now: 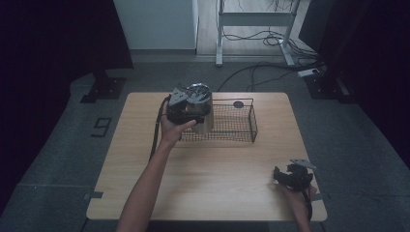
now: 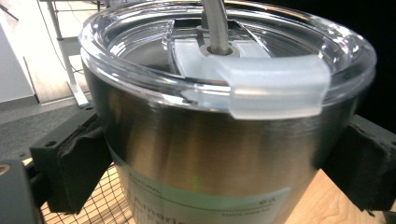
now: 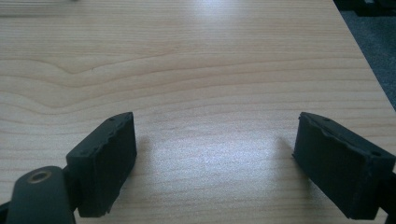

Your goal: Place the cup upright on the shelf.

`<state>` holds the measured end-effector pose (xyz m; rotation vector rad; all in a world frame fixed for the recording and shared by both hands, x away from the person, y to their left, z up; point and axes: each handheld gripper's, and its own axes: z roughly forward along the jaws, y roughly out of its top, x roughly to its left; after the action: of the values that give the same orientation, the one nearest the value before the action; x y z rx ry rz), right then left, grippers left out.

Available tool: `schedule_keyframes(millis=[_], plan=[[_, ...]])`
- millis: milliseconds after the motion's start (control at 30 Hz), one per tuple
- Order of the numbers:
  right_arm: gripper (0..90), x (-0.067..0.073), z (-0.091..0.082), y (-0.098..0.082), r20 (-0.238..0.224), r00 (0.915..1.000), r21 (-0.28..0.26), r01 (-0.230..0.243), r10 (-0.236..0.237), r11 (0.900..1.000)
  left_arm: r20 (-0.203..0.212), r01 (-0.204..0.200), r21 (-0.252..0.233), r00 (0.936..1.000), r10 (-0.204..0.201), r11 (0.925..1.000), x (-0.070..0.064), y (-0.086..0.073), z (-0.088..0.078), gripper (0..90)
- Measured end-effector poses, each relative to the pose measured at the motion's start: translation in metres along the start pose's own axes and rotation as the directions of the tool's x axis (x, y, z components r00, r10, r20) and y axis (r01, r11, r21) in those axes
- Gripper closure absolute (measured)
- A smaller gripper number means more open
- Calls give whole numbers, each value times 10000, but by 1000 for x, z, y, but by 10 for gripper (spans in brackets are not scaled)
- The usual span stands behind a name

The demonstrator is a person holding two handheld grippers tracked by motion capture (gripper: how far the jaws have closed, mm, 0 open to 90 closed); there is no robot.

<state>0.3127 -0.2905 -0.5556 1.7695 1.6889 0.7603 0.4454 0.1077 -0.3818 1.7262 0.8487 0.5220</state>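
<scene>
One steel tumbler (image 2: 205,140) sits clamped between the two black jaws of the left gripper (image 2: 205,154), whose foam-faced pads press its brushed, tapering wall from either side, the left pad (image 2: 77,170) rough and pitted at its edge. The cup's body is smooth and mirror-dull metal; on top sits a clear plastic lid (image 2: 140,42) with a frosted slider tab hanging over the rim just above the jaws, and one metal straw (image 2: 215,23) rises through the hole in the middle. Below the jaws a pale label band with part of a printed word wraps the cup, and under the left jaw shows the fine black grid of a wire basket (image 2: 105,205). The high view shows what the close one cannot: the tumbler (image 1: 199,104) stands at the left end of the single rectangular mesh basket (image 1: 241,126), held there by the left gripper (image 1: 186,108), though whether it rests on the basket floor or hangs just above cannot be told. One small dark round object (image 1: 238,104) lies near the basket's far rim. The right gripper (image 3: 215,154) has its two jaws spread wide with nothing between them but the pale, wavy-grained wooden table (image 3: 196,70); in the high view this gripper (image 1: 290,176) rests near the table's (image 1: 217,169) near right corner, well apart from the basket.
</scene>
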Motion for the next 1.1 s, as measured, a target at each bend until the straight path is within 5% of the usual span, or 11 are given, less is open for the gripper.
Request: schedule_keyframes(millis=[600,1100], plan=[[128,0,0,0,7,10000,6,2,-2,10000,-336,74,133,9994,-70,9999,17,8,17,42],[129,0,0,0,12,10000,5,-5,5,10000,-726,263,168,9970,-250,9995,28,0,30,42]])
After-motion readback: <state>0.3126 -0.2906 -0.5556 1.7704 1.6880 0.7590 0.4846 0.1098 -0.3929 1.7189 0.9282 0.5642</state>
